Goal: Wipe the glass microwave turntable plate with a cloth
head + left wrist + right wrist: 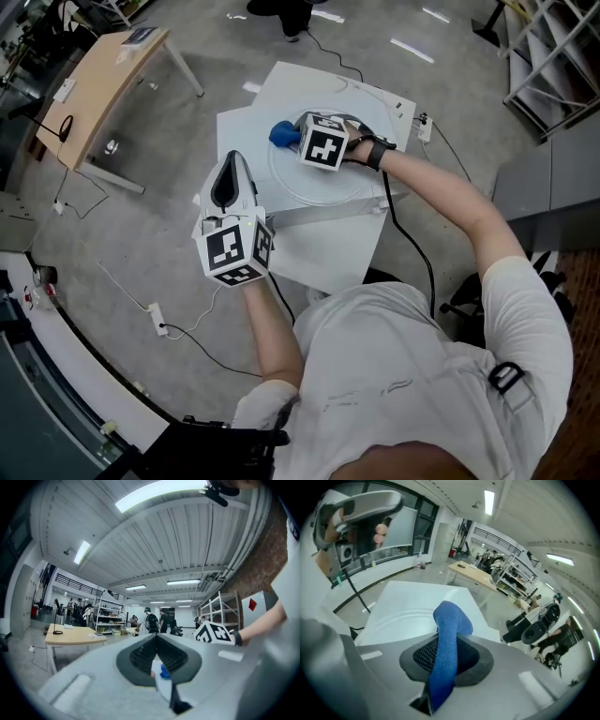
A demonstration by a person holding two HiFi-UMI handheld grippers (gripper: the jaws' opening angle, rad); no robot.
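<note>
Right gripper (302, 131) pinches the blue cloth (280, 134) at the far-left rim of the glass plate (319, 190) (clear on a white table (328, 248), outline faint, contact unclear). Left gripper (231, 173): jaws pressed together, empty, over the table's left edge.

The right tongs (292, 132) hide part of the glass plate (323, 189) and cloth (278, 135).
</note>
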